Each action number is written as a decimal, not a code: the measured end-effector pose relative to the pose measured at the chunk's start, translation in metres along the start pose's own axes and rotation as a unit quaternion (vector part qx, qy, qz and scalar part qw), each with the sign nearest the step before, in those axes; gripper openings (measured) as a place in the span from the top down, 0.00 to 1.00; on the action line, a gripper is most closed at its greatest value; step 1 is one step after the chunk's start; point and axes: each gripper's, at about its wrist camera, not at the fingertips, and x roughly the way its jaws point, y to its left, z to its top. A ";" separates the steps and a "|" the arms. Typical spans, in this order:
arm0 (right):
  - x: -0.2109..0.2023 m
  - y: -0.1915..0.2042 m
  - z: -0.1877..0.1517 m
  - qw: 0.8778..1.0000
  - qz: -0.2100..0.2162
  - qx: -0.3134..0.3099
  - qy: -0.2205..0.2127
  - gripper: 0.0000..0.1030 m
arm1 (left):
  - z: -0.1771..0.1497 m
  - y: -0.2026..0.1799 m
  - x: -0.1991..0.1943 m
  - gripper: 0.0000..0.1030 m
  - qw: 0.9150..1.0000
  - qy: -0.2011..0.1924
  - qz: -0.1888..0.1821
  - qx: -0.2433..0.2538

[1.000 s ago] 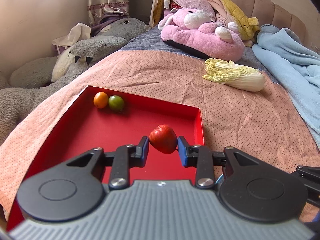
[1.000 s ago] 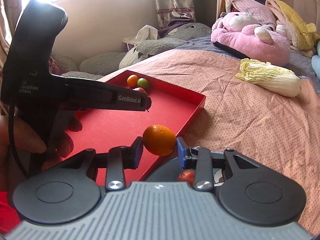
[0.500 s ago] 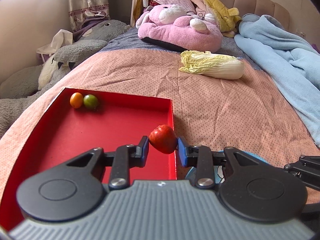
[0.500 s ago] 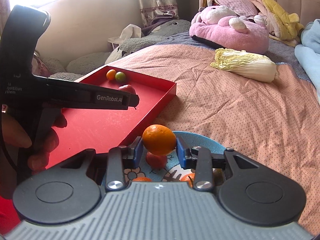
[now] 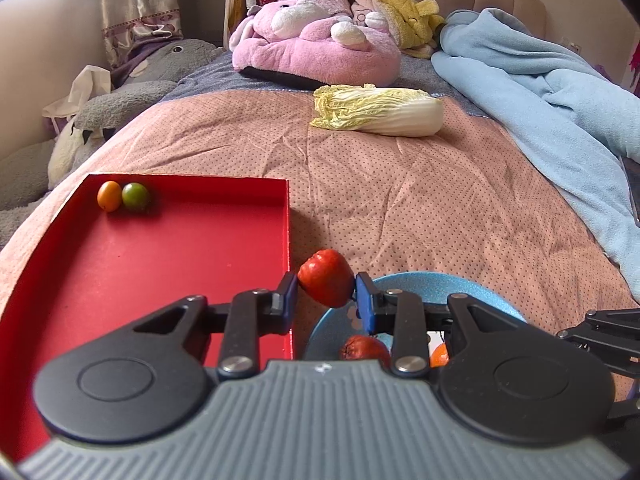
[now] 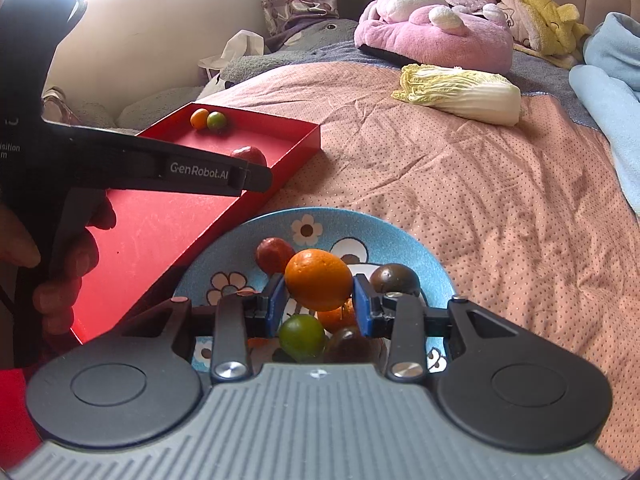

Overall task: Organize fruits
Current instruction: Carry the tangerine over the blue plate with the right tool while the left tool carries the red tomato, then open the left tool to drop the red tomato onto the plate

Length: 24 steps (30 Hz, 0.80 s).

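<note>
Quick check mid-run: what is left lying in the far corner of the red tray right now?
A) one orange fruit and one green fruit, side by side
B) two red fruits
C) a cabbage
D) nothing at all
A: an orange fruit and a green fruit sit touching in the far corner of the red tray.

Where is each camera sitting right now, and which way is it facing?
Left wrist: rides on the left gripper, looking along its fingers, past the clamped red fruit, over the red tray and up the bed; only its own gripper and part of the right one show.
Right wrist: rides on the right gripper, angled down over the blue plate, an orange clamped; the left gripper and the hand holding it show.
Shared: tray, plate, cabbage, pink plush.
</note>
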 end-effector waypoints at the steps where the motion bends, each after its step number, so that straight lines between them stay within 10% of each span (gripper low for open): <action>1: -0.001 -0.001 -0.002 1.000 -0.001 0.000 0.002 0.60 | -0.001 -0.003 0.000 0.66 1.000 -0.001 -0.005 0.007; 24: -0.002 -0.021 -0.010 1.000 -0.020 0.012 0.014 0.60 | -0.009 -0.028 0.007 0.65 0.998 0.018 -0.035 0.054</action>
